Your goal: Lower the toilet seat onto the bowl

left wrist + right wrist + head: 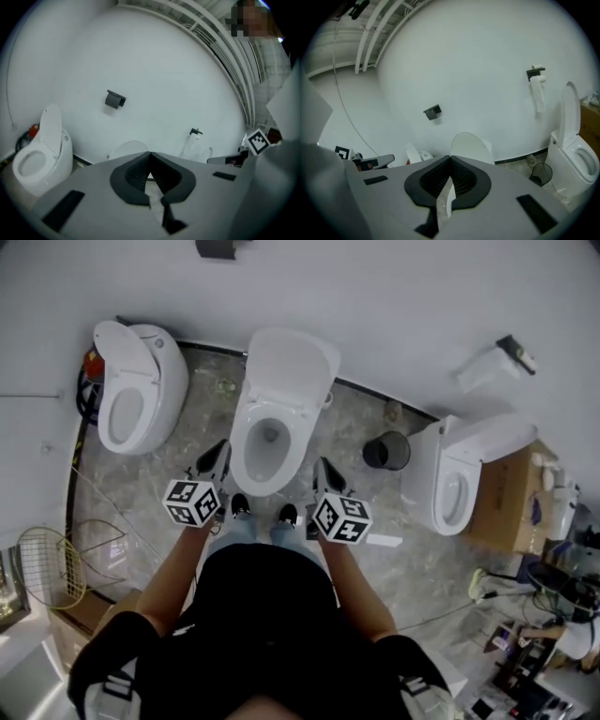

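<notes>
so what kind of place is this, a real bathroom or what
Likely a test or showroom set-up, not a working bathroom: a left toilet, a middle toilet and a right toilet stand unpartitioned along one white wall, with a cardboard box and loose cables beside them.

Bin (386,450) stands between middle toilet (291,367) and right toilet (429,470).

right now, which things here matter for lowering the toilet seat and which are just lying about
For the job:
- middle toilet
- its raised seat and lid
- left gripper and right gripper, fingers shut, nothing held

Just lying about:
- left toilet
- right toilet
- black bin
- cardboard box
- paper roll on the wall
</notes>
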Demonstrator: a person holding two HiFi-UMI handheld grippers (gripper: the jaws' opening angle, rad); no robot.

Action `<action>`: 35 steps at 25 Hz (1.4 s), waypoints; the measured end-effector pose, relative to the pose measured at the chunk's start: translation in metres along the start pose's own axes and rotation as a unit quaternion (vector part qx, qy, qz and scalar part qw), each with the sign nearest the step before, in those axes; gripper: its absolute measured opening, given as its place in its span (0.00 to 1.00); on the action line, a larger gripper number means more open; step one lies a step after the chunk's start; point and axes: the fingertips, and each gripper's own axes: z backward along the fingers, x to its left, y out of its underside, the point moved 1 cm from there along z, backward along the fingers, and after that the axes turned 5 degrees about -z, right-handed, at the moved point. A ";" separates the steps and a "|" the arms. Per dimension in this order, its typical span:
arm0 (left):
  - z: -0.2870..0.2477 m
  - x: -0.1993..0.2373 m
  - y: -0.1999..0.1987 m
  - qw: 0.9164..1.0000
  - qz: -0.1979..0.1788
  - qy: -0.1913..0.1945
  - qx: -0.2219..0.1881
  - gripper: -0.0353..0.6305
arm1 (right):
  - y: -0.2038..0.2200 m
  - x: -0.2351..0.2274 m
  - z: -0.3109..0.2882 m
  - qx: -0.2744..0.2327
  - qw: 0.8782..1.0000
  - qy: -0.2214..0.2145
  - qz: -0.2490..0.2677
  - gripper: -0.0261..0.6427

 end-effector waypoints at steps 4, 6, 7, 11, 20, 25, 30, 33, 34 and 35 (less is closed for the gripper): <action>0.032 -0.032 -0.061 0.995 -0.084 -0.033 -0.040 0.06 | -0.056 0.022 0.050 -0.085 0.996 -0.001 0.031 0.07; 0.052 -0.048 -0.084 0.992 -0.104 -0.035 -0.069 0.06 | -0.071 0.029 0.075 -0.125 0.990 0.012 0.057 0.07; 0.059 -0.055 -0.094 0.990 -0.111 -0.035 -0.082 0.06 | -0.078 0.032 0.085 -0.144 0.987 0.018 0.070 0.07; 0.080 -0.074 -0.126 0.981 -0.145 -0.038 -0.122 0.06 | -0.101 0.050 0.116 -0.212 0.968 0.033 0.128 0.07; 0.091 -0.089 -0.145 0.970 -0.188 -0.026 -0.149 0.06 | -0.108 0.073 0.125 -0.244 0.954 0.021 0.171 0.07; 0.096 -0.097 -0.144 0.968 -0.200 -0.027 -0.148 0.06 | -0.105 0.077 0.130 -0.251 0.950 0.023 0.187 0.07; 0.100 -0.096 -0.148 0.967 -0.203 -0.033 -0.153 0.06 | -0.109 0.089 0.133 -0.269 0.936 0.027 0.223 0.07; 0.101 -0.097 -0.147 0.966 -0.208 -0.034 -0.152 0.06 | -0.110 0.091 0.135 -0.272 0.934 0.027 0.231 0.07; 0.101 -0.096 -0.146 0.966 -0.206 -0.034 -0.149 0.06 | -0.111 0.092 0.136 -0.273 0.933 0.026 0.233 0.07; 0.101 -0.095 -0.146 0.967 -0.202 -0.034 -0.149 0.06 | -0.111 0.094 0.137 -0.275 0.933 0.025 0.233 0.07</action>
